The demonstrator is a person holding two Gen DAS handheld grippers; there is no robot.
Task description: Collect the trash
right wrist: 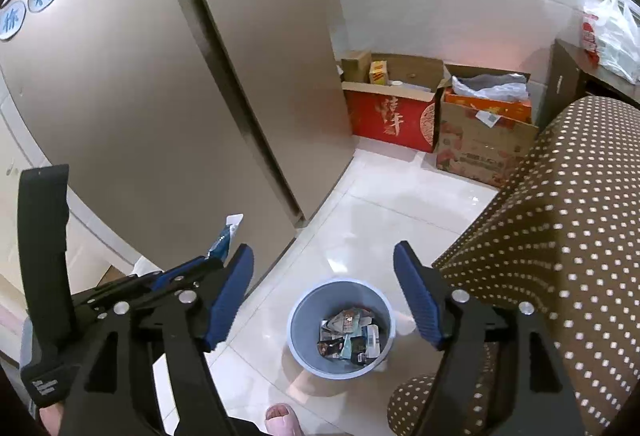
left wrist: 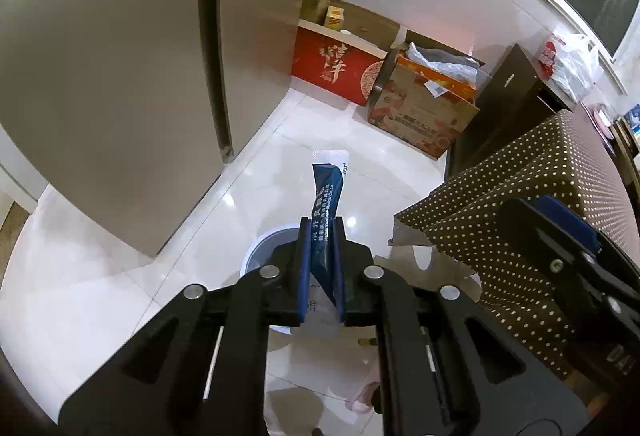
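My left gripper (left wrist: pixel 322 224) is shut on a dark blue and white sachet wrapper (left wrist: pixel 327 188) that sticks up past the fingertips. It hangs above a blue-grey trash bin (left wrist: pixel 260 250), mostly hidden behind the fingers. In the right wrist view the bin (right wrist: pixel 298 320) stands on the floor with several wrappers inside. My right gripper (right wrist: pixel 323 260) is open and empty above the bin. The left gripper (right wrist: pixel 188 268) with the wrapper (right wrist: pixel 228 236) shows at the left of that view.
A beige fridge (right wrist: pixel 160 96) stands at the left. A table with a brown dotted cloth (right wrist: pixel 560 216) is at the right. A red box (right wrist: pixel 390 120) and a cardboard box (right wrist: pixel 480 144) sit by the far wall. A foot (right wrist: pixel 282 418) is near the bin.
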